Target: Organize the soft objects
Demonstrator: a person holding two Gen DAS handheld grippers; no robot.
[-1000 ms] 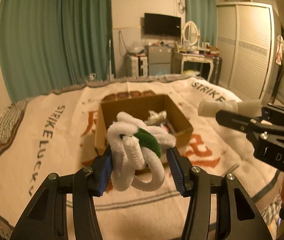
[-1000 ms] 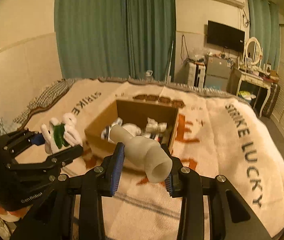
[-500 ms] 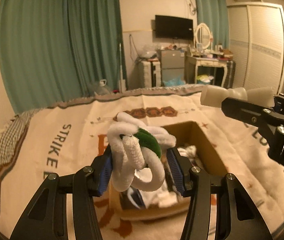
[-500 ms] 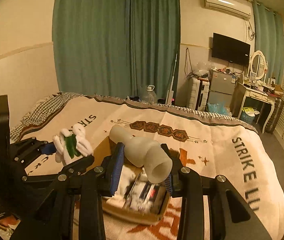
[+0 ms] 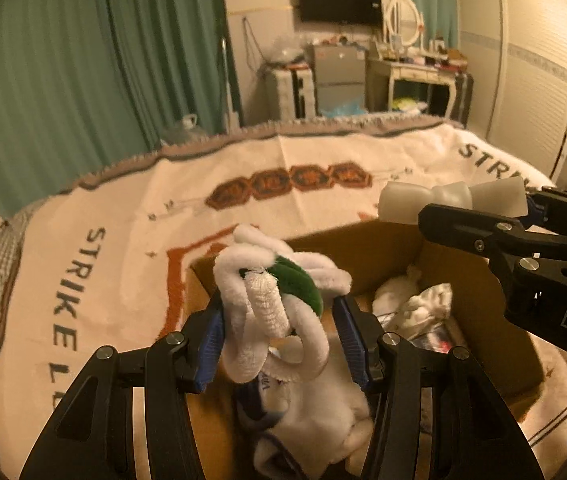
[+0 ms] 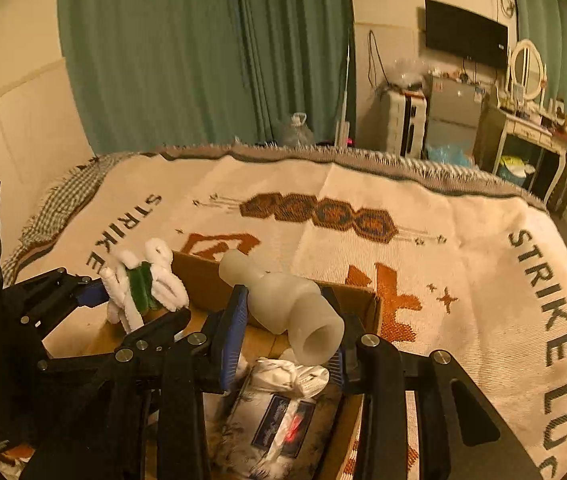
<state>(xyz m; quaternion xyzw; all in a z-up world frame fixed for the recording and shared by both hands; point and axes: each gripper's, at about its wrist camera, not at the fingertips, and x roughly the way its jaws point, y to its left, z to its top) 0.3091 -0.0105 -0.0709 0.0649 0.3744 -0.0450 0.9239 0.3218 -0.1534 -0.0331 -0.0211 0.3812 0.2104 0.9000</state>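
A second ago the box (image 5: 395, 248) was far off on the bed (image 6: 463, 248); now both grippers hang right over it. The left gripper (image 5: 279, 334) has its jaws closed on the fuzzy toy (image 5: 275, 300). The right gripper (image 6: 287, 336) squeezes the white tube (image 6: 283, 304). I think both can drop in soon.

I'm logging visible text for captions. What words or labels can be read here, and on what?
"STRIKE LUCKY", partly cut off, woven along the blanket edges.
"DAS", cut off, on the right gripper body.
Label on the packet in the cardboard box: too blurred to read.
Print on the white cloth in the box: unreadable.
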